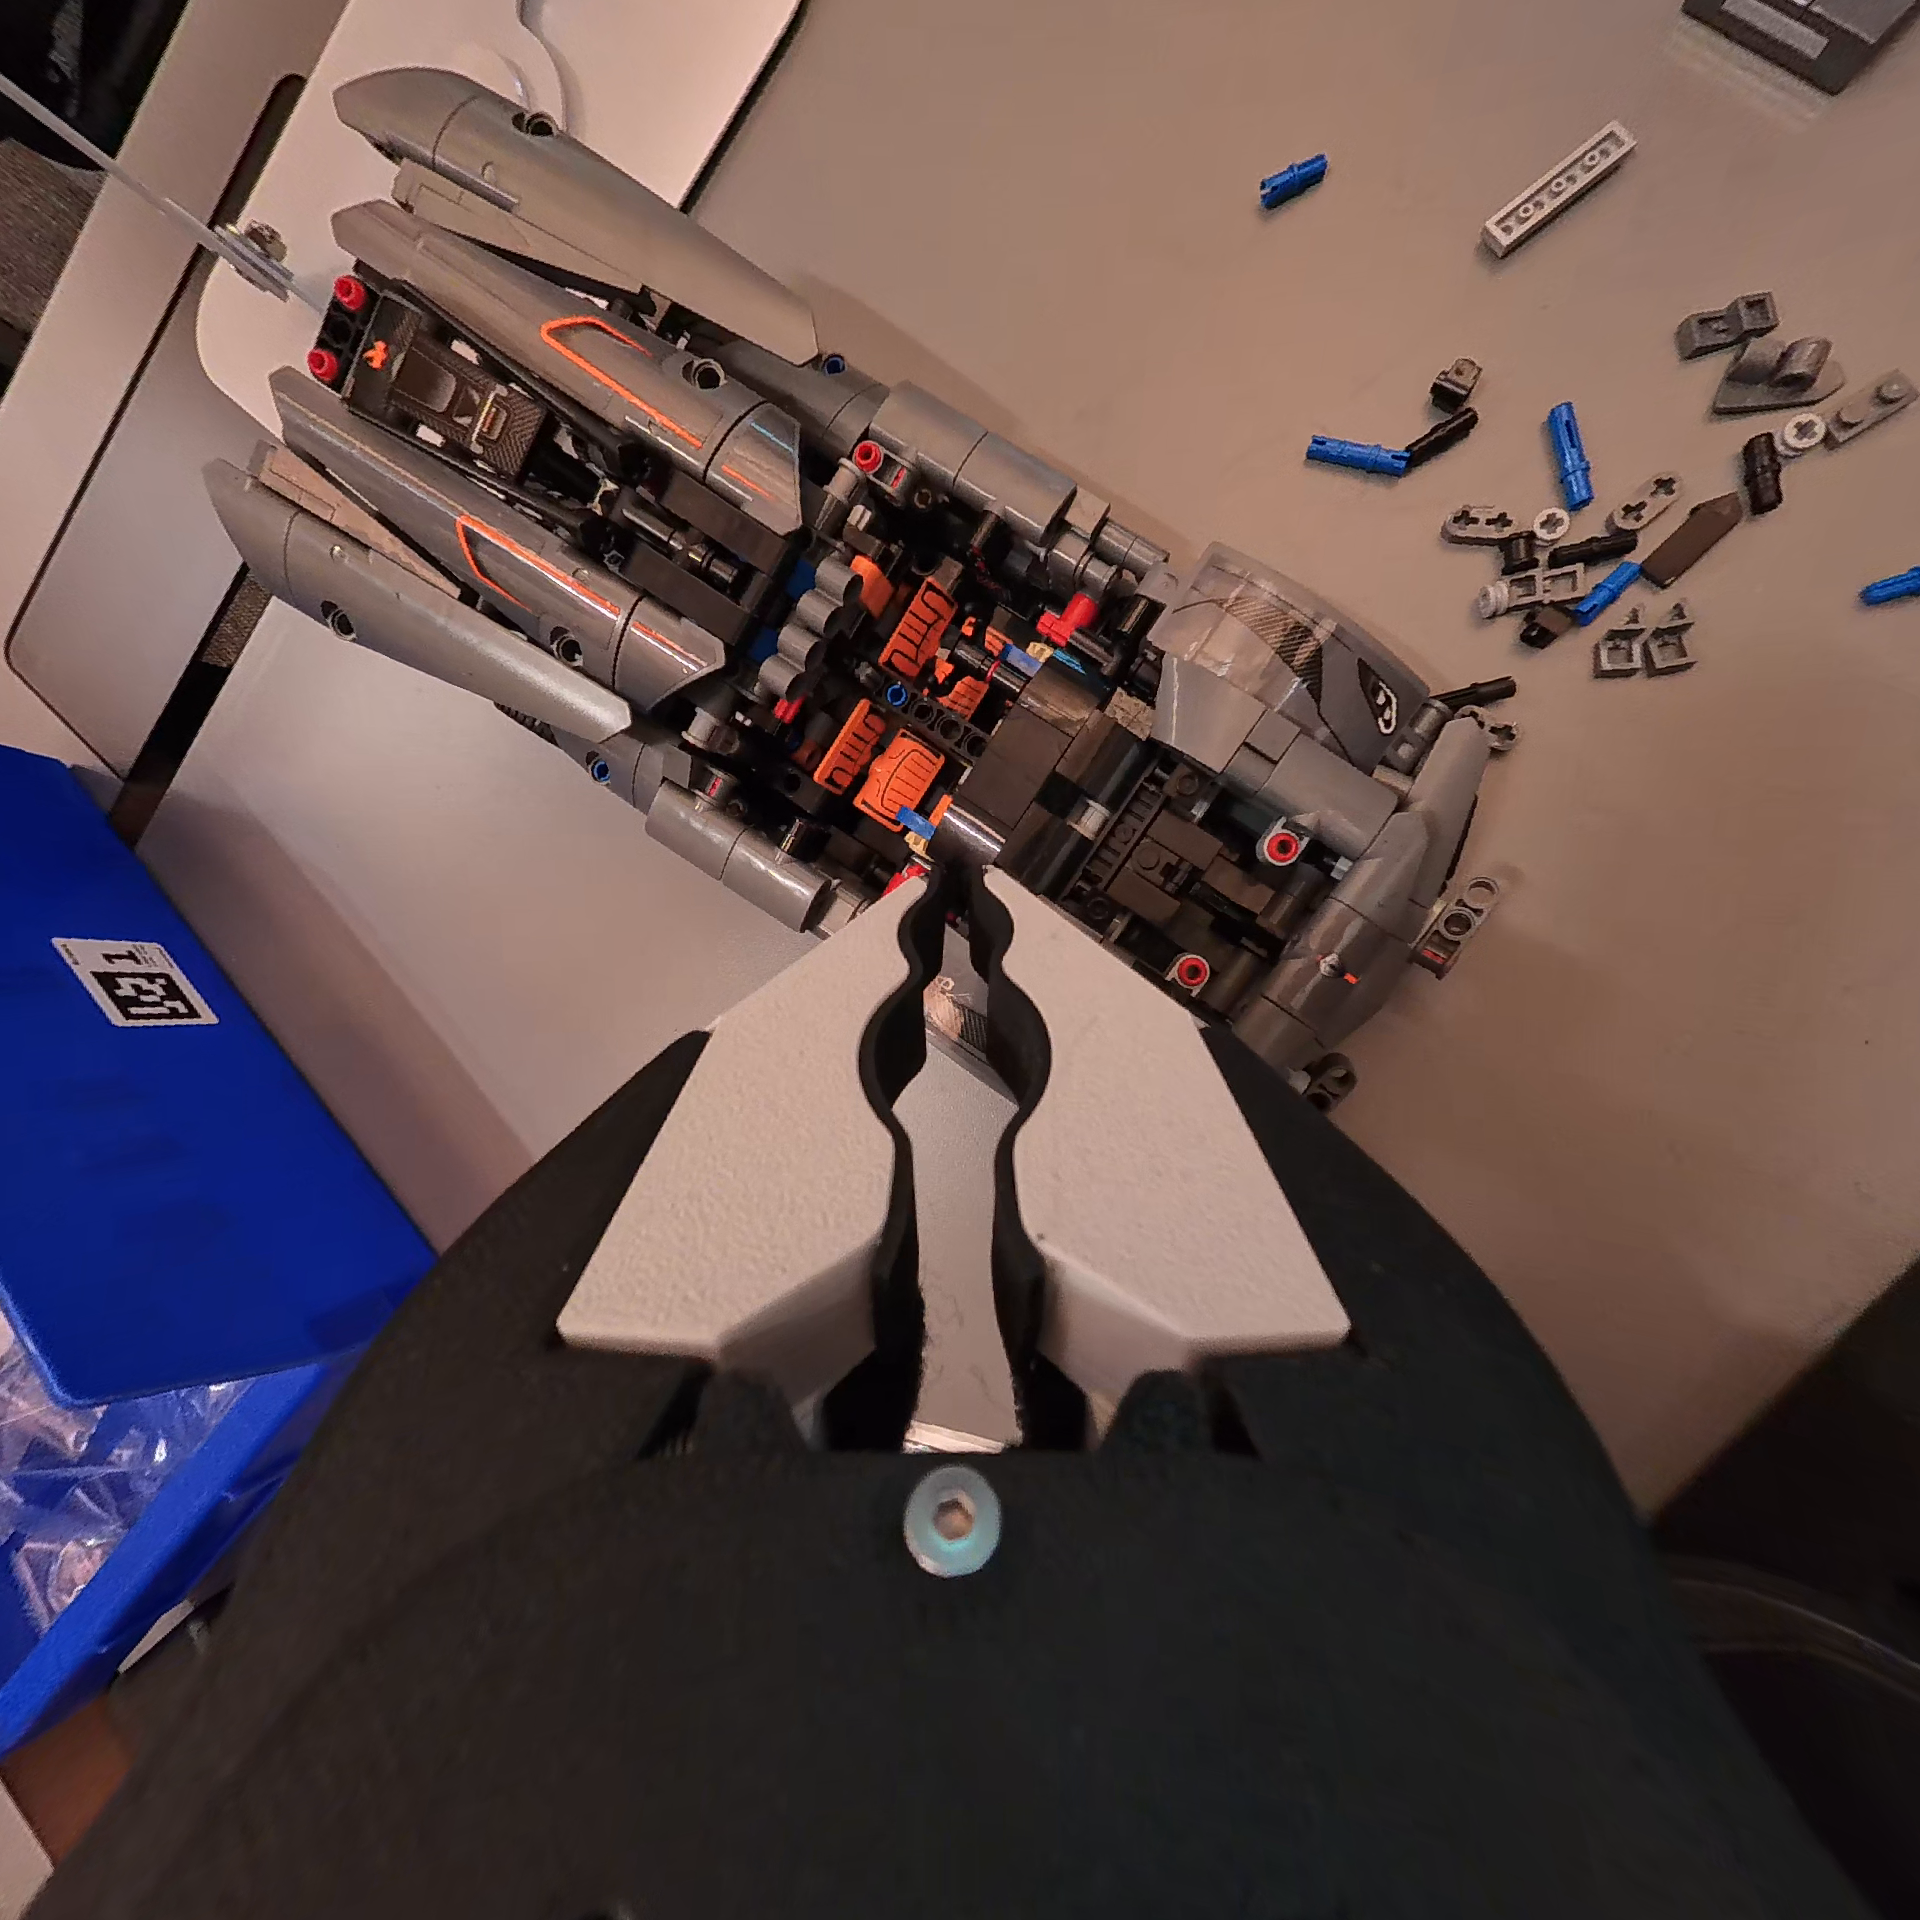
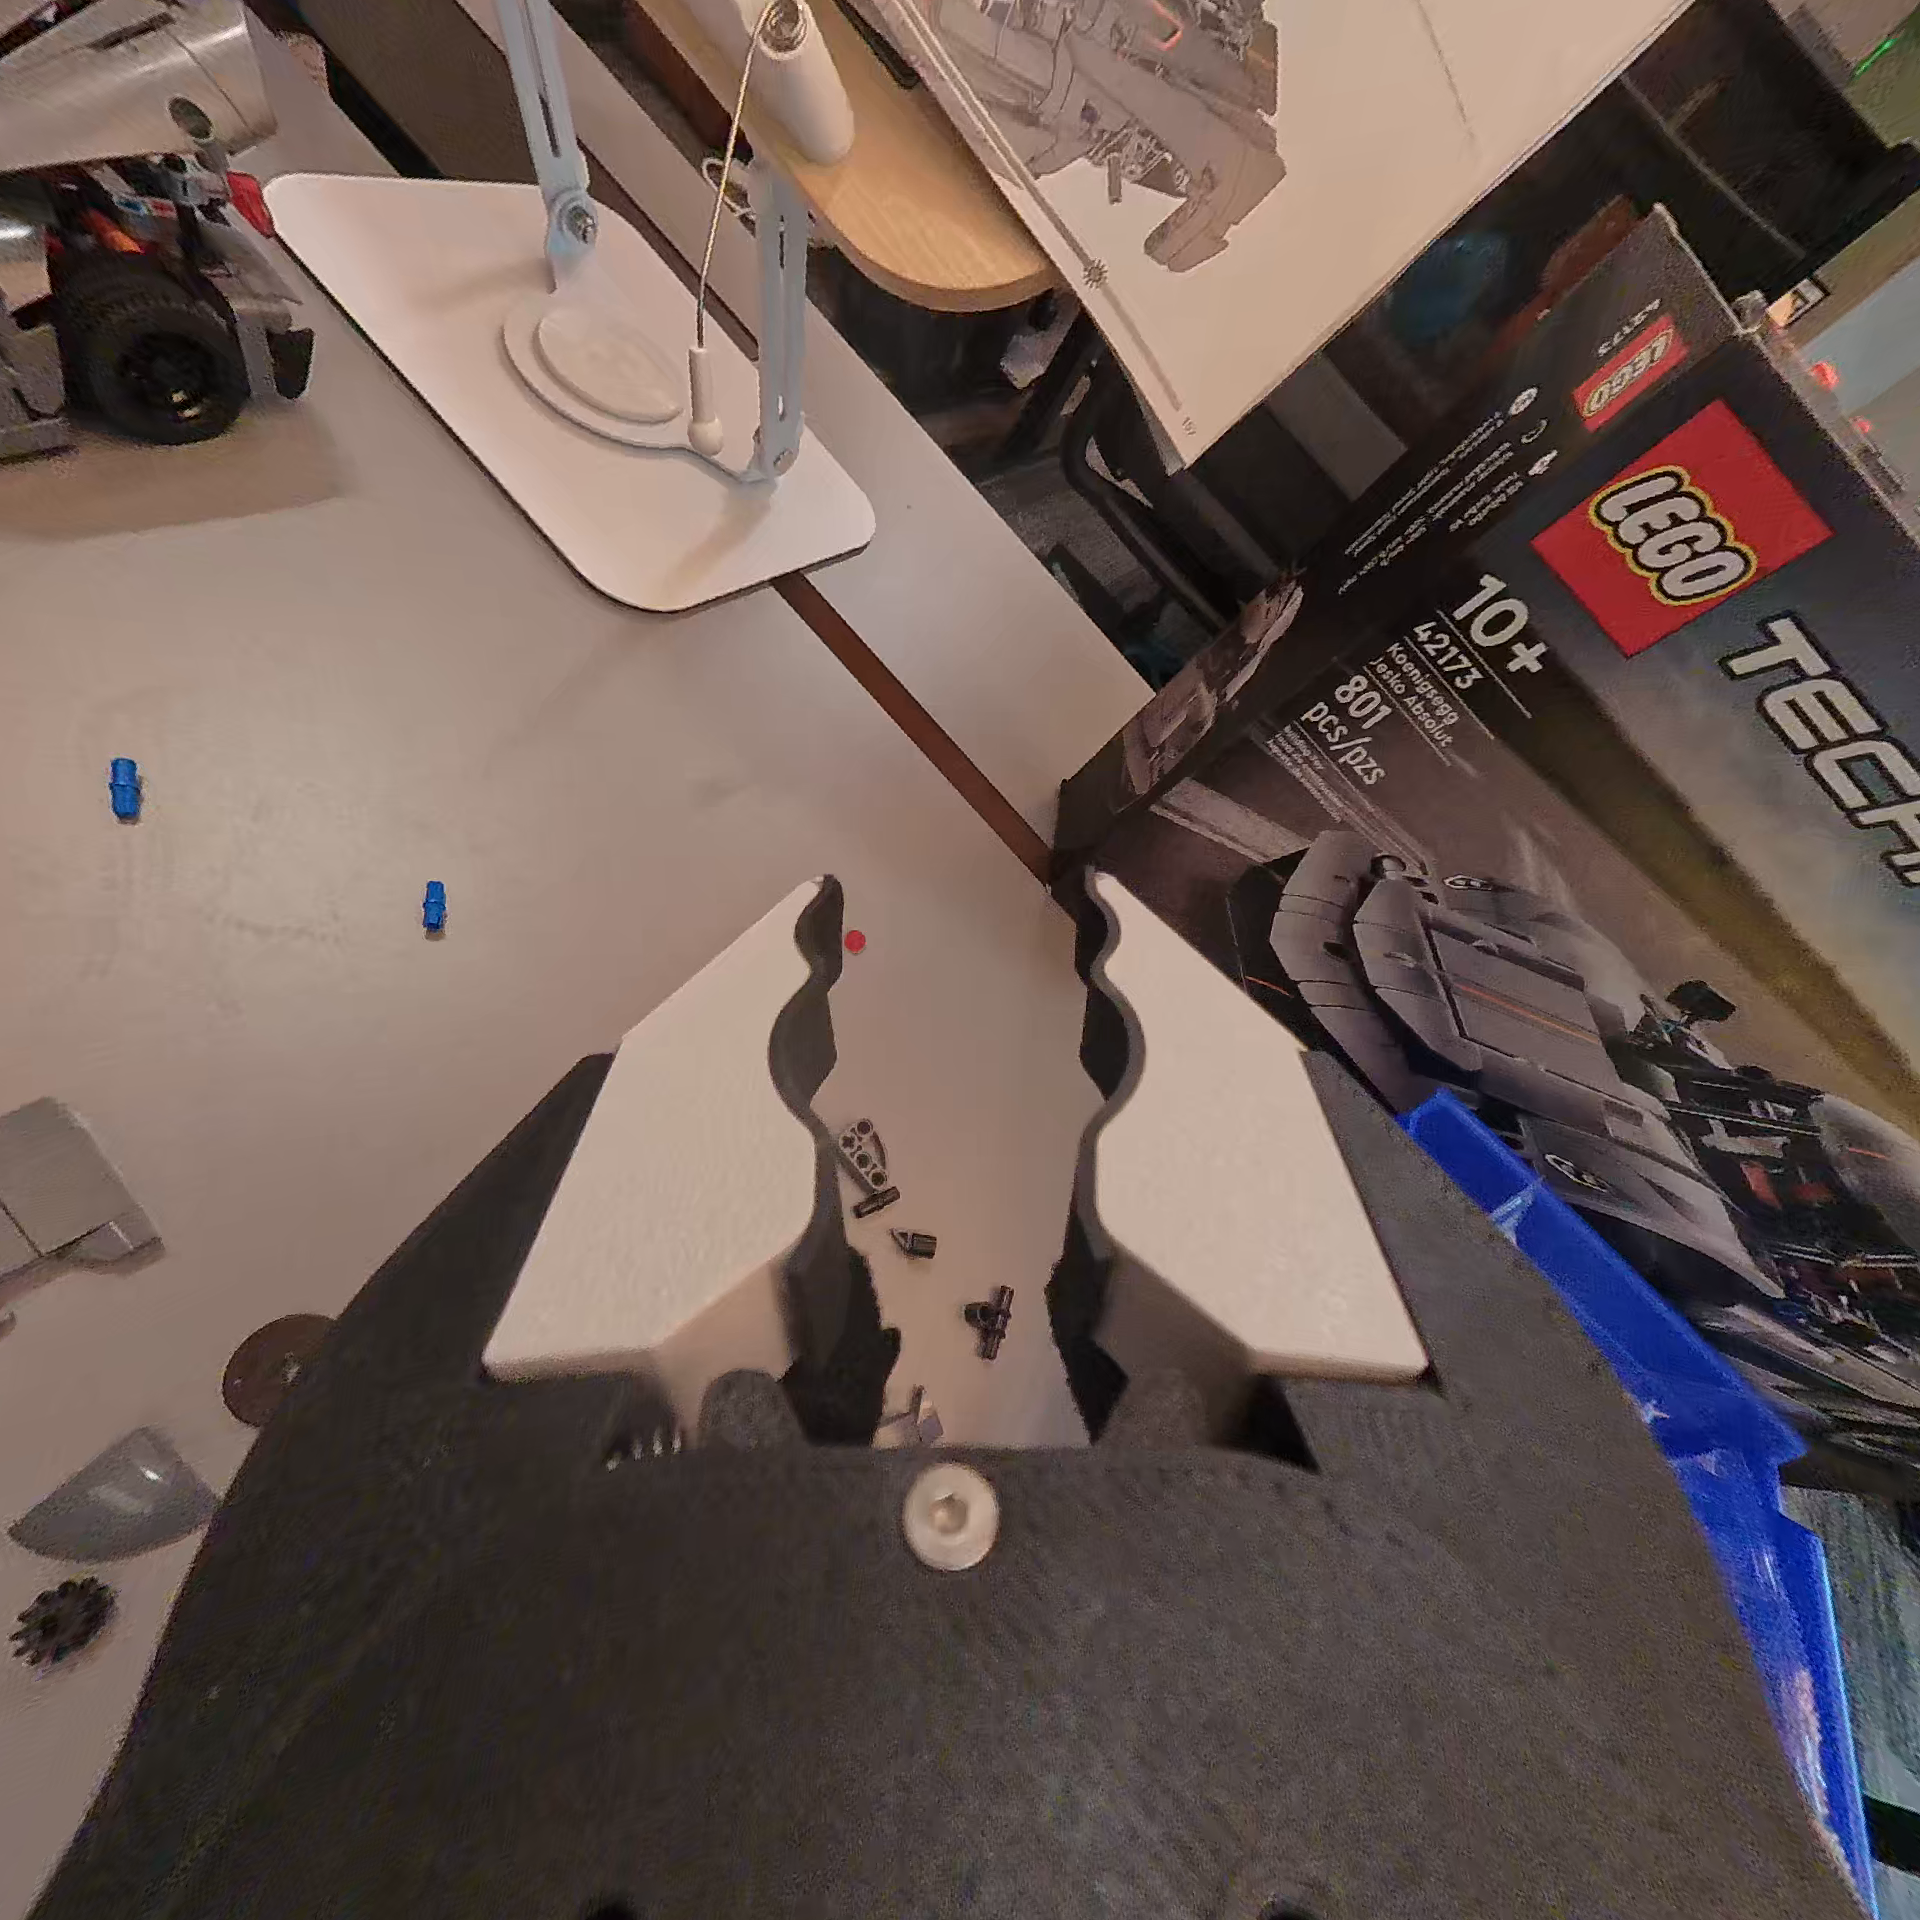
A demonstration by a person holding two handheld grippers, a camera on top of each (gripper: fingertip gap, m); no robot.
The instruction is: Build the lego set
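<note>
The left tool (image 1: 954, 883) has its two fingers drawn almost together, with only a thin gap at the tips, and those tips meet the near edge of the lego car model (image 1: 790, 613). Whether they pinch a part of it cannot be told, because the contact point is hidden behind the fingertips. The model lies on the pale surface (image 1: 1351, 1091), grey bodywork outside and black, orange and red parts exposed along its middle. To the far right of it lies a scatter of loose pieces (image 1: 1621, 520): blue pins, black connectors and small grey plates. A blue bin (image 1: 156, 1195) stands at the near left, partly over the surface's edge.

The right tool (image 2: 956, 894) is spread wide and holds nothing. Between its fingers, lower down, a few small black connectors (image 2: 914, 1236) lie on the surface, and a tiny red piece (image 2: 854, 941) sits close to the left fingertip. Two blue pins (image 2: 434, 907) lie apart to the left. The set's box (image 2: 1558, 883) stands at the right, a white lamp base (image 2: 582, 416) sits farther off, and the model's wheeled end (image 2: 135, 312) shows at the far left.
</note>
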